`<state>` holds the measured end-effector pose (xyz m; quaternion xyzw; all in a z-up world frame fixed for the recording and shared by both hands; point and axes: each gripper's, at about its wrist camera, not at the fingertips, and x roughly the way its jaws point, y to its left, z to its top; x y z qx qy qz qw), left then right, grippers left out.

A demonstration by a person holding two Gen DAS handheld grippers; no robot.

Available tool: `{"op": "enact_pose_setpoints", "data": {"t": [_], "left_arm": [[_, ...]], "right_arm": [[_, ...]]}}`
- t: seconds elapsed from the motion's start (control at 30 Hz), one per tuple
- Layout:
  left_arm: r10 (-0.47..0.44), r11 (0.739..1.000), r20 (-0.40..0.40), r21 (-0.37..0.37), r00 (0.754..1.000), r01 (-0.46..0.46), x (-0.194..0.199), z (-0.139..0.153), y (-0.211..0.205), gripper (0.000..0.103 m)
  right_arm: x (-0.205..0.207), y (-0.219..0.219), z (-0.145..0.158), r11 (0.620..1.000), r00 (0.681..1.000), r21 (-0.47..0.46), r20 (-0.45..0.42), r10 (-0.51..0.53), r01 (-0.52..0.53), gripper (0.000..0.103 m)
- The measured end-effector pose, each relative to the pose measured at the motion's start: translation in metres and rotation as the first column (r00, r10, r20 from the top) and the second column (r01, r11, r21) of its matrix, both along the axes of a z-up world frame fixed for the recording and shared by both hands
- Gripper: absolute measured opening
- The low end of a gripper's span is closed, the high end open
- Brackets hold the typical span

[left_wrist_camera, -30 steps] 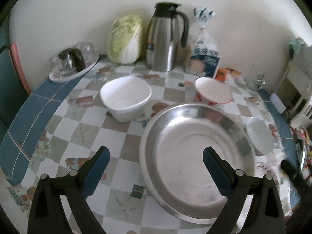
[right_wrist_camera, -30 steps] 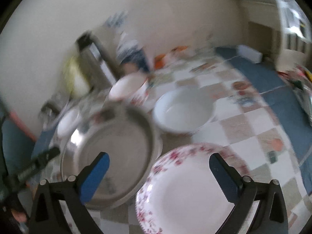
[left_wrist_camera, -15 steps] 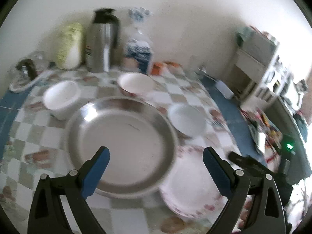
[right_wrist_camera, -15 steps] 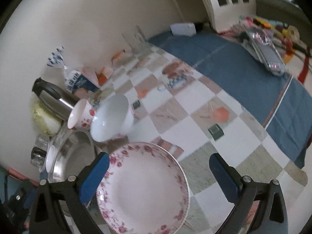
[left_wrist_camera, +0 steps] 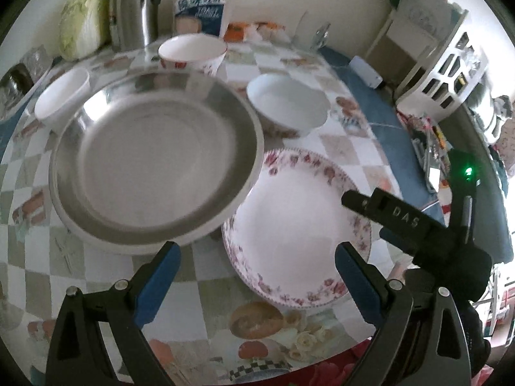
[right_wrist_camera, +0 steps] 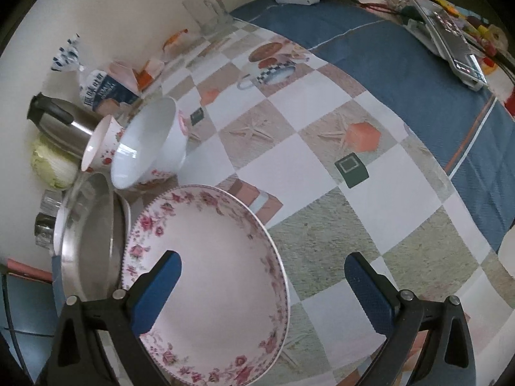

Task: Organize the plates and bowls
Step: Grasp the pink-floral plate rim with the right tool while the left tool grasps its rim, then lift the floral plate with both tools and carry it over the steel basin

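A floral-rimmed white plate (left_wrist_camera: pixel 296 225) (right_wrist_camera: pixel 206 273) lies near the table's front edge. Left of it sits a big steel basin (left_wrist_camera: pixel 154 160) (right_wrist_camera: pixel 90 241), its rim overlapping the plate. Behind them stand a white bowl (left_wrist_camera: pixel 289 106) (right_wrist_camera: pixel 151 141), a red-patterned bowl (left_wrist_camera: pixel 193 51) (right_wrist_camera: pixel 99 141) and a small white bowl (left_wrist_camera: pixel 61 96). My left gripper (left_wrist_camera: pixel 254 276) hangs open above the plate's near edge. My right gripper (right_wrist_camera: pixel 262 286) is open over the plate's right half, and its body (left_wrist_camera: pixel 418 225) shows at the right in the left wrist view.
Along the wall stand a steel thermos (left_wrist_camera: pixel 135 6), a cabbage (left_wrist_camera: pixel 83 22), a bread bag (left_wrist_camera: pixel 199 9) and glasses (right_wrist_camera: pixel 206 13). A remote control (right_wrist_camera: pixel 450 38) and clutter lie on the blue cloth at the far right. A white rack (left_wrist_camera: pixel 444 48) stands beyond the table.
Both grippers have swung toward the floral plate, which now fills the near part of each view. The basin has shifted left in the left wrist view. Both grippers stayed open.
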<state>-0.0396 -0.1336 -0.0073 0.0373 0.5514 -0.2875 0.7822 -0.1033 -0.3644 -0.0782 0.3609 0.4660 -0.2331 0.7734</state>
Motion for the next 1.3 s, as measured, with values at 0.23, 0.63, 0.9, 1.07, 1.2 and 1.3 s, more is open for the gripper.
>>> {"op": "enact_pose_setpoints", "data": {"t": [0.23, 0.63, 0.9, 1.07, 1.2, 1.3], "left_arm": [[0.063, 0.998, -0.119, 0.009, 0.991, -0.063, 0.006, -0.025, 0.003, 0.095], [0.154, 0.988, -0.264, 0.033, 0.952, -0.151, 0.023, -0.066, 0.007, 0.052], [0.173, 0.985, -0.269, 0.024, 0.947, -0.173, 0.025, -0.073, -0.002, 0.034], [0.175, 0.984, -0.256, 0.027, 0.951, -0.174, 0.026, -0.075, -0.007, 0.019], [0.124, 0.992, -0.264, 0.014, 0.957, -0.125, 0.022, -0.076, -0.018, 0.017], [0.072, 0.997, -0.275, -0.004, 0.959, -0.076, 0.016, -0.078, -0.028, 0.016]], "right_arm": [[0.004, -0.001, -0.006, 0.999, 1.000, 0.033, -0.018, 0.017, -0.017, 0.072], [0.007, -0.004, -0.012, 0.998, 0.999, 0.050, 0.000, 0.043, -0.043, 0.029], [0.000, -0.016, -0.017, 0.996, 0.999, 0.085, 0.034, 0.037, -0.039, 0.017], [-0.002, -0.018, -0.018, 0.994, 0.998, 0.087, 0.038, 0.058, -0.061, 0.016], [-0.009, -0.022, -0.018, 0.994, 0.998, 0.101, 0.034, 0.048, -0.052, 0.017], [-0.016, -0.027, -0.016, 0.996, 0.999, 0.082, 0.019, 0.026, -0.027, 0.016]]}}
